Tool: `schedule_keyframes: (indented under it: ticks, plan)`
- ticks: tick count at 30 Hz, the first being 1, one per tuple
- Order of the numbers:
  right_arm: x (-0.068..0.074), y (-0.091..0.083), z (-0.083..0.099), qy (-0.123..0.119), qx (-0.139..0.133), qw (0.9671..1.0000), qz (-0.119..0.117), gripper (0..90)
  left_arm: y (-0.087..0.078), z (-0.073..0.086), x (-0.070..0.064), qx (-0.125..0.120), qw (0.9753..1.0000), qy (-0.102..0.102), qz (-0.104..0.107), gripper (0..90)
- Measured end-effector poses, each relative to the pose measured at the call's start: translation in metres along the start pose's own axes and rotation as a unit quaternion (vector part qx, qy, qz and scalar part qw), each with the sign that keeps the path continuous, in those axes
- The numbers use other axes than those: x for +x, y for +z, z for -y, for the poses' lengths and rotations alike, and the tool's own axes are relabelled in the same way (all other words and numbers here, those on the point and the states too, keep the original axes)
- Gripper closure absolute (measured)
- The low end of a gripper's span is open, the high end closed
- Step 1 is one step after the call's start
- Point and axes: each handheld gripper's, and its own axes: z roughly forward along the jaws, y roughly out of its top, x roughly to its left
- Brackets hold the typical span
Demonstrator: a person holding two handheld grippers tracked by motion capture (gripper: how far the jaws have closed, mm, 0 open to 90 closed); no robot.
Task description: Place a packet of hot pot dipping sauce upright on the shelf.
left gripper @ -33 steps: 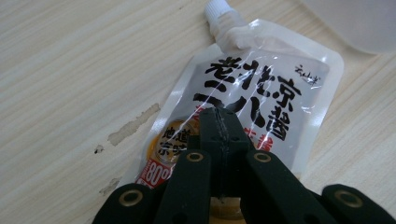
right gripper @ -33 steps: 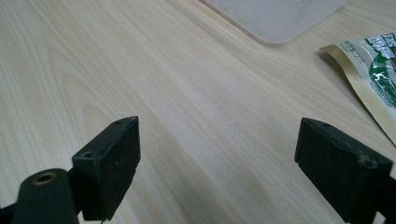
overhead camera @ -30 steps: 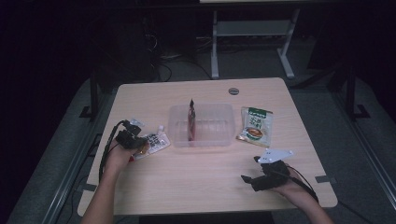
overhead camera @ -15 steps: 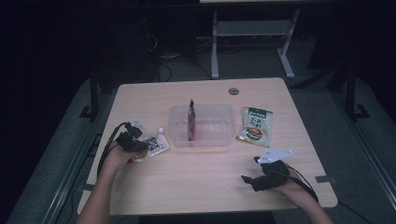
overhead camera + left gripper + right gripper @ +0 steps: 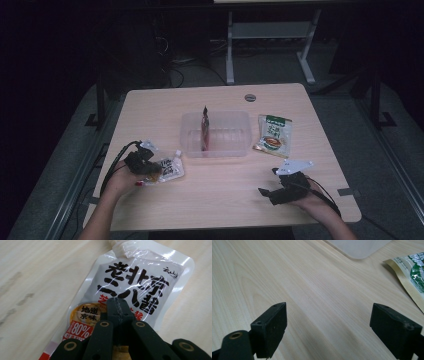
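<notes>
Currently left gripper [image 5: 117, 305] is clamped on the white sauce pouch [image 5: 135, 282], right gripper [image 5: 328, 322] wide open; lift level toward the clear container [image 5: 216, 134] at 1 o'clock.

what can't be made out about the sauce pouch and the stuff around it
- White sauce pouch: in the left gripper view its lower end is hidden behind the shut fingers of the left gripper.
- Whether those fingers pinch the pouch or just lie over it: cannot tell.
- Dark packet upright in the clear tray: too small in the high view to read.
- Green packet: cut off by the right gripper view's edge.
</notes>
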Motion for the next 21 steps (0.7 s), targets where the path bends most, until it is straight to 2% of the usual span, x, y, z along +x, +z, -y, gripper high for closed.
schedule_keyframes:
  ticks: [5, 10, 12, 20, 21]
  plan:
    - [0.002, 0.001, 0.000, -0.001, 0.005, 1.0000, -0.002, 13.9, 0.001, -0.001, -0.014, 0.004, 0.9996, 0.022, 0.015, 89.9]
    - [0.001, 0.001, 0.000, -0.003, 0.005, 1.0000, -0.002, 13.9, 0.003, -0.003, -0.025, 0.005, 0.9992, 0.031, 0.025, 89.9]
    - [0.001, 0.002, 0.000, -0.003, 0.005, 1.0000, -0.001, 13.9, 0.004, -0.005, -0.028, 0.010, 0.9986, 0.044, 0.029, 89.9]
    - [0.001, 0.001, 0.000, -0.003, 0.005, 1.0000, -0.001, 13.9, 0.010, -0.013, -0.046, 0.007, 0.9972, 0.057, 0.048, 89.9]
    - [0.001, 0.001, 0.000, -0.003, 0.005, 1.0000, 0.000, 13.9, 0.011, -0.014, -0.048, 0.005, 0.9972, 0.053, 0.051, 89.9]
